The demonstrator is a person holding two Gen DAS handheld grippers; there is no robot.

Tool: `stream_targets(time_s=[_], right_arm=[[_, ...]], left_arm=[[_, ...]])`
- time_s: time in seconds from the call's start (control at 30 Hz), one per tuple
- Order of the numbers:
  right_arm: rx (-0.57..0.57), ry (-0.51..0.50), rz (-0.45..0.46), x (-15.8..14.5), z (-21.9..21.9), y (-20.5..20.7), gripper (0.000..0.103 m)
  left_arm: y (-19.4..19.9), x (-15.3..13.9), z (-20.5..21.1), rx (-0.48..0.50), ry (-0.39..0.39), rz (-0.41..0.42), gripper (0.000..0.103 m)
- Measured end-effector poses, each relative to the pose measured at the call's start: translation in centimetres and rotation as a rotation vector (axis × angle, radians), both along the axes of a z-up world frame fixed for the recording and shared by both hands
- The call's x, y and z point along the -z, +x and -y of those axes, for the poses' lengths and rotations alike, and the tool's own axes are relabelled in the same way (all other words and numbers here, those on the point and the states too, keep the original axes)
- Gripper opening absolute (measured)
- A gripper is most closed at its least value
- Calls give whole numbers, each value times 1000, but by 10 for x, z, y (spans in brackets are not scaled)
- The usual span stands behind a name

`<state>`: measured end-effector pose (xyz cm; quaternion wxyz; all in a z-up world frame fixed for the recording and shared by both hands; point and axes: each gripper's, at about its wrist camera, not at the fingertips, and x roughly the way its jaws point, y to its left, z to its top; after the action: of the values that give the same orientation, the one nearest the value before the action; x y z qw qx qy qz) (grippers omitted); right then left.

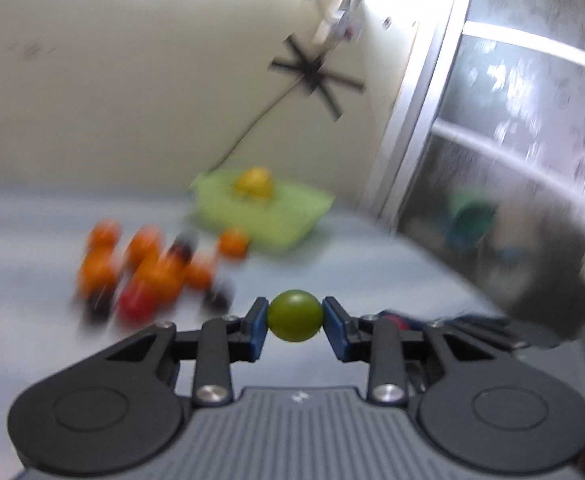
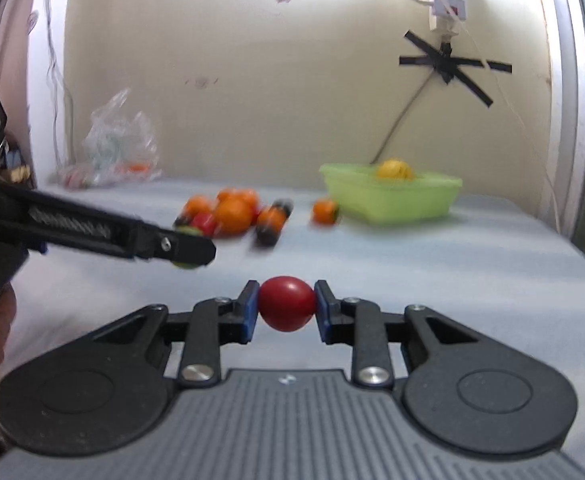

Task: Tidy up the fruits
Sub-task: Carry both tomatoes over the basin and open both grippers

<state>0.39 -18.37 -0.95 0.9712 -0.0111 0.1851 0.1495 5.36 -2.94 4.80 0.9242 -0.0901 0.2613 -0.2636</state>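
My left gripper [image 1: 295, 316] is shut on a small green fruit [image 1: 295, 315], held above the table. It shows from the side in the right wrist view [image 2: 190, 250]. My right gripper [image 2: 286, 309] is shut on a small red fruit [image 2: 286, 308], also held above the table. A pile of orange, red and dark fruits [image 1: 144, 268] lies on the table ahead [image 2: 232, 214]. One orange fruit [image 2: 325, 211] lies apart beside a light green basket [image 2: 390, 196], which also shows in the left wrist view [image 1: 260, 212] and holds a yellow fruit [image 2: 394, 170].
A clear plastic bag [image 2: 112, 144] with more fruit lies at the back left by the wall. A cable [image 2: 404, 116] taped to the wall runs down behind the basket. A metal-framed glass door [image 1: 512, 140] stands to the right. The table has a pale cloth [image 2: 452, 272].
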Motion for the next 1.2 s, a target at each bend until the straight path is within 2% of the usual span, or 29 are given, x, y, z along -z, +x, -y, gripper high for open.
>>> stream_targets(time_s=[0.13, 0.2, 0.27, 0.4, 0.6, 0.77, 0.9, 0.97, 1.0, 1.03, 1.07, 1.2], right_arm=[[38, 22, 32, -27, 28, 64, 32], [76, 9, 51, -38, 41, 101, 32], [104, 17, 30, -41, 55, 140, 32], [148, 21, -41, -33, 76, 212, 32], [168, 25, -120, -8, 96, 271, 32], [166, 27, -138, 6, 98, 287, 33], [166, 0, -116, 10, 94, 285, 38], [190, -12, -109, 9, 92, 280, 39], [195, 2, -110, 7, 95, 279, 41], [202, 25, -112, 3, 99, 278, 49], [214, 51, -110, 0, 102, 271, 52], [230, 86, -75, -13, 100, 216, 52]], left_arm=[[77, -23, 30, -16, -7, 33, 30], [116, -21, 44, -34, -29, -1, 30], [152, -12, 56, -64, -42, -40, 30], [203, 12, 71, -108, -54, -98, 30], [248, 37, 82, -118, -43, -147, 30], [259, 42, 86, -121, -36, -153, 31], [260, 41, 94, -134, -6, -151, 36], [259, 36, 93, -128, -18, -163, 39], [255, 32, 89, -123, -32, -162, 39], [247, 25, 84, -113, -48, -147, 39], [237, 18, 77, -108, -57, -122, 40], [177, -4, 36, -122, -82, -40, 45]])
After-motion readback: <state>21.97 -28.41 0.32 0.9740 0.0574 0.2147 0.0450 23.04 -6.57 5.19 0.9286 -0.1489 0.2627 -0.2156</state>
